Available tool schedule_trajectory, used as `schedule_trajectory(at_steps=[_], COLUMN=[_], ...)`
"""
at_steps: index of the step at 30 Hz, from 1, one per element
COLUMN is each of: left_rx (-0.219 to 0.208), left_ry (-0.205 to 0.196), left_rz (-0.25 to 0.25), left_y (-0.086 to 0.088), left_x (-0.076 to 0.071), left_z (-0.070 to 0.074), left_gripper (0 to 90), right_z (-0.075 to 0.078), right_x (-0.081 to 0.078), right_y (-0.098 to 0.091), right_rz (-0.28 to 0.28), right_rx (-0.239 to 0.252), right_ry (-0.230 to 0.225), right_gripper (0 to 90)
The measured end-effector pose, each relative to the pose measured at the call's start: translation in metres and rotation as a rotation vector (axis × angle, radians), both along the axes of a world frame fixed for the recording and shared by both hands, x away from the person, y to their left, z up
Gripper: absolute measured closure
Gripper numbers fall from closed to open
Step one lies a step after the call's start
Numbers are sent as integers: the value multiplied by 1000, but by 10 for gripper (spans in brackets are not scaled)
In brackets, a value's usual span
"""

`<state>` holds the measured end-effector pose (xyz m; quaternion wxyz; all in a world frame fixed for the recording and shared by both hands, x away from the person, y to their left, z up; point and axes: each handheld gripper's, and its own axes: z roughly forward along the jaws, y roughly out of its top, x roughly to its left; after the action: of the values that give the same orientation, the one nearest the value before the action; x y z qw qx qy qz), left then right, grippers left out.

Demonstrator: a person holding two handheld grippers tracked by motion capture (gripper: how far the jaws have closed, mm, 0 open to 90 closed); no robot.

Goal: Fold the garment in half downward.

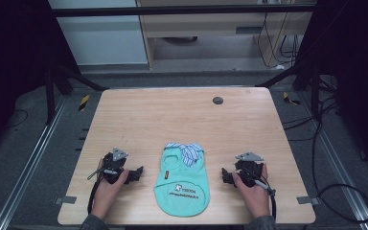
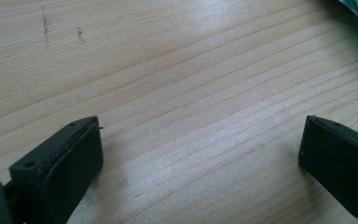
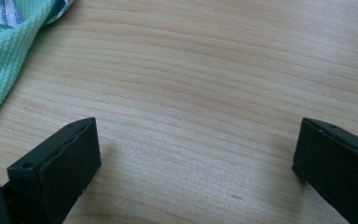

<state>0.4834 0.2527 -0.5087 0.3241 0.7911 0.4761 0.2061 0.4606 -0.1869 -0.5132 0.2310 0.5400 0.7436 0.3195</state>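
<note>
A: Left tongs (image 1: 136, 174) and right tongs (image 1: 226, 176) both rest low on the wooden surface (image 1: 182, 115), each with its jaws spread wide and nothing between them. In the left gripper view there is only bare wood grain between the two black jaws, and the same in the right gripper view.

B: And the shirt?

A: The small green shirt (image 1: 182, 184) lies flat between the two tongs, near the person's edge of the surface, its striped collar (image 1: 187, 151) at the far end and the printed hem toward the person. Neither pair of tongs touches it; a corner of the cloth shows at the edge of each gripper view.

B: So how far along would you say it is?

A: At the very start, I'd judge. The shirt looks spread out and unfolded, no edge lifted or pinched. If the job is folding it, every step is left: reaching in, gripping the cloth, making the folds.
</note>
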Motion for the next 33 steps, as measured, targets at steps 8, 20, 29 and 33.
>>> schedule_trajectory(at_steps=[8, 20, 29, 33], left_rx=[4, 0, -34, -46], left_ry=[-2, -3, 6, 16], left_rz=[-4, -12, -41, -68], left_y=[0, 0, 2, 0], left_x=[2, -6, -5, 0], left_z=[0, 0, 5, 14], left_gripper=[0, 0, 39, 53], right_z=[0, 0, 4, 15], right_x=[3, 1, -3, 0], right_y=[0, 0, 0, 9], right_rz=[17, 9, 17, 75], right_rx=[3, -3, 36, 7], right_ry=[2, -1, -32, -48], right_gripper=[5, 7, 131, 189])
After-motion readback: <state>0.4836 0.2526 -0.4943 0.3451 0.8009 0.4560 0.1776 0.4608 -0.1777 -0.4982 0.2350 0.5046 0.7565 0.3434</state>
